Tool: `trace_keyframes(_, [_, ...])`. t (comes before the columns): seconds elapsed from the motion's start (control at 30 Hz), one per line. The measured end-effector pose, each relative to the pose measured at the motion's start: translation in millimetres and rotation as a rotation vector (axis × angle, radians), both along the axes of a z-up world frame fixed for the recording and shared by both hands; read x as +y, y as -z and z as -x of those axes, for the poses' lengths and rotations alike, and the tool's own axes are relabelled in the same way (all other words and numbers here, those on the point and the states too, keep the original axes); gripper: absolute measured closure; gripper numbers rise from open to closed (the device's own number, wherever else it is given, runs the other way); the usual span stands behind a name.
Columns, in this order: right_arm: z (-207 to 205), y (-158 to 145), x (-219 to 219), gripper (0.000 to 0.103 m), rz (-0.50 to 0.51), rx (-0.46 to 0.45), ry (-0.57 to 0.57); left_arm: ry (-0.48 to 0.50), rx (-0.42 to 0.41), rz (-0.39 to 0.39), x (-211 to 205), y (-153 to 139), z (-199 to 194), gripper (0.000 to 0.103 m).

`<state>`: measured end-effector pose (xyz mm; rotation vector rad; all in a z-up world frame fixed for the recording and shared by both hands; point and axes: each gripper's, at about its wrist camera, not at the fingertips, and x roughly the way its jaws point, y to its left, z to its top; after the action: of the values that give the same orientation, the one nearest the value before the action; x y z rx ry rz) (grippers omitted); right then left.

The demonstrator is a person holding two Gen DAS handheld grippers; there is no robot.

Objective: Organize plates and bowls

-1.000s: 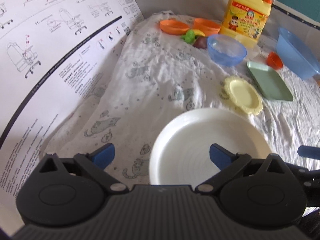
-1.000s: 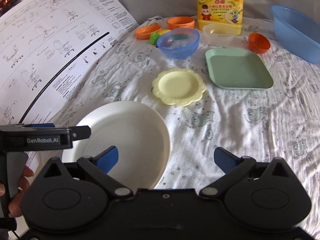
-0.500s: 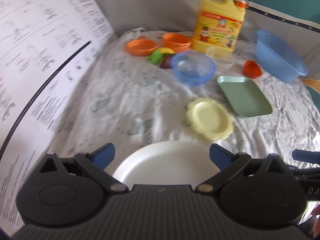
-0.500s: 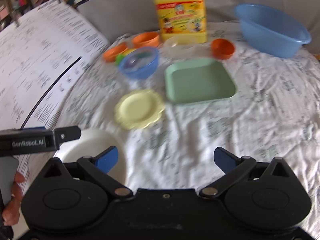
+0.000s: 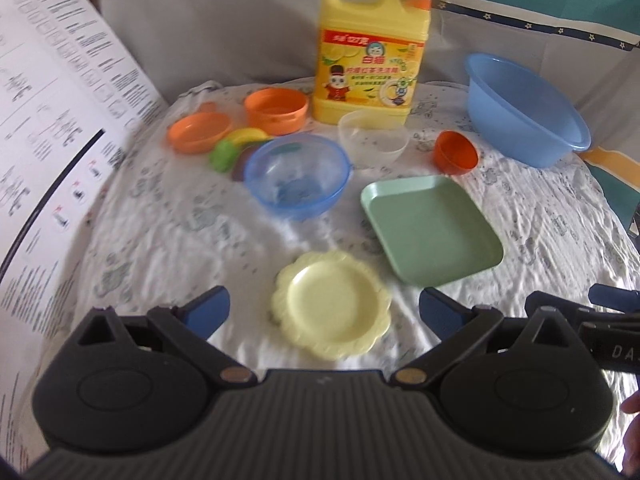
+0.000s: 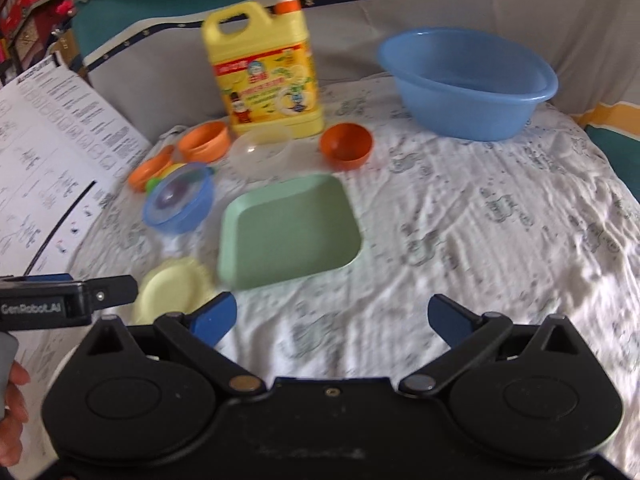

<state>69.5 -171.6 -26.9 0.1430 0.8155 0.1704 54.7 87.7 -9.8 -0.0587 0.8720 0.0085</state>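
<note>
Left wrist view: the left gripper point(image 5: 324, 312) gapes wide and empty over the yellow plate point(image 5: 332, 305); the right gripper point(image 6: 332, 318) is equally spread, holding nothing. Beyond lie the green square plate point(image 5: 430, 226), blue bowl point(image 5: 297, 176) and clear bowl point(image 5: 373, 142), all unstacked. Sorting looks barely begun; motion blur softens detail.

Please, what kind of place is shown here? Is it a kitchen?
Probably a home room, not a fitted kitchen: the dishes lie on a soft surface under a printed cloth, with a detergent jug, a blue basin and a large instruction sheet beside them.
</note>
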Motion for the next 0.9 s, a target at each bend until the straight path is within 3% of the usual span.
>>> trace_keyframes(0.2, [-46.0,5.0,-21.2,0.001,-0.038,0.038,0.042,0.013,0.019,0.002,-16.2,8.6,-33.1,0.000])
trace_keyframes(0.53, [-110.9,35.5,-18.3,0.047,-0.116,0.078,0.011,0.051,0.043,-0.027,-41.9,25.7,-76.6,0.000])
trace_keyframes(0.7, [-131.9,54.9,-6.3,0.064,-0.125,0.112,-0.012,0.062,0.069,-0.027,-47.7,37.4,-92.0,0.004])
trace_keyframes(0.8, [-135.4,61.2,-4.0,0.083,-0.117,0.097,-0.013,0.069,0.085,-0.021,-49.2,43.9,-99.2,0.006])
trace_keyframes(0.83, [-136.9,63.2,-4.7,0.094,-0.115,0.101,-0.012,0.072,0.089,-0.019,-50.2,46.0,-101.7,0.007])
trace_keyframes(0.9, [-133.8,64.7,-9.4,0.095,-0.124,0.101,-0.006,0.081,0.096,-0.016,-52.9,50.0,-105.1,0.011])
